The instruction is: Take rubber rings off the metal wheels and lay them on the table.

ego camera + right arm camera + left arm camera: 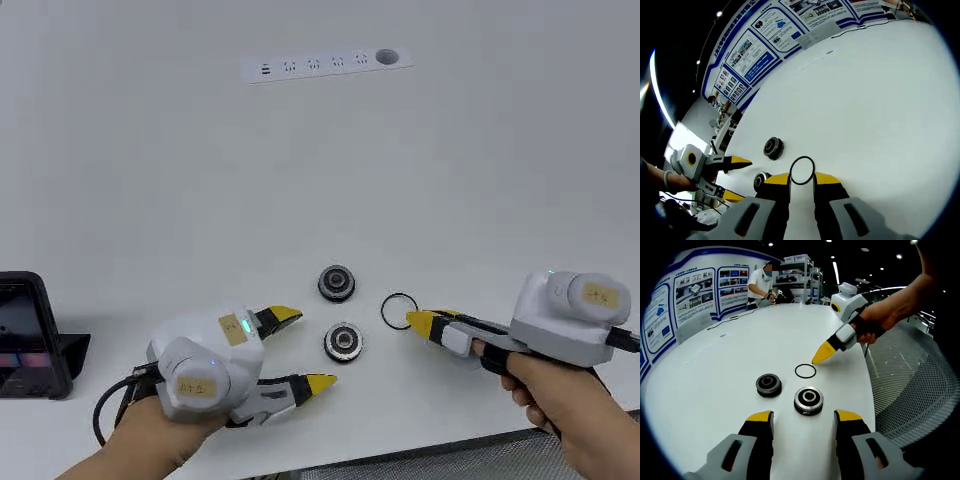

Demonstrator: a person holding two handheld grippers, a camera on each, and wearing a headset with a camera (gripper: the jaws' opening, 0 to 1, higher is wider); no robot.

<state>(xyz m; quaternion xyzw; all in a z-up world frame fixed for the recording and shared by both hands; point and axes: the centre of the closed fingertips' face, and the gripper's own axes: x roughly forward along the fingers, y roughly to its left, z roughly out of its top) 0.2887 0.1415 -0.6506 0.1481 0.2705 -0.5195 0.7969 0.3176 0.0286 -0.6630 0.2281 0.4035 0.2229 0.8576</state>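
One rubber ring [399,294] is lying flat on the white worktop [200,180], off the wheels and just beside the nearer wheel [344,342], while the farther wheel [337,283] is standing a little beyond both. The right tongs [420,322] are being held low, with their yellow tips at the ring's edge. In the head view their two jaws are being seen as a single point, so the gap between them is being hidden. The right gripper view is showing the right tongs [802,179] narrowly parted, with the rubber ring [802,157] lying round and unsqueezed between the tips; whether the jaws are touching it cannot be told. There the nearer wheel [760,181] is being partly covered by one jaw, and the left tongs [739,178] are being seen from the front. The left tongs [303,348] are being held wide open with nothing gripped. In the left gripper view the nearer wheel [808,400] is lying just ahead of their gap, its rim bright metal, while the farther wheel [769,385] is showing a dark outer band. At the worktop's far side a power strip [325,64] is lying, and a dark device on a stand [20,335] is being cut off by the left edge. Wall posters [695,290], their print too small to read, are being shown in the left gripper view.
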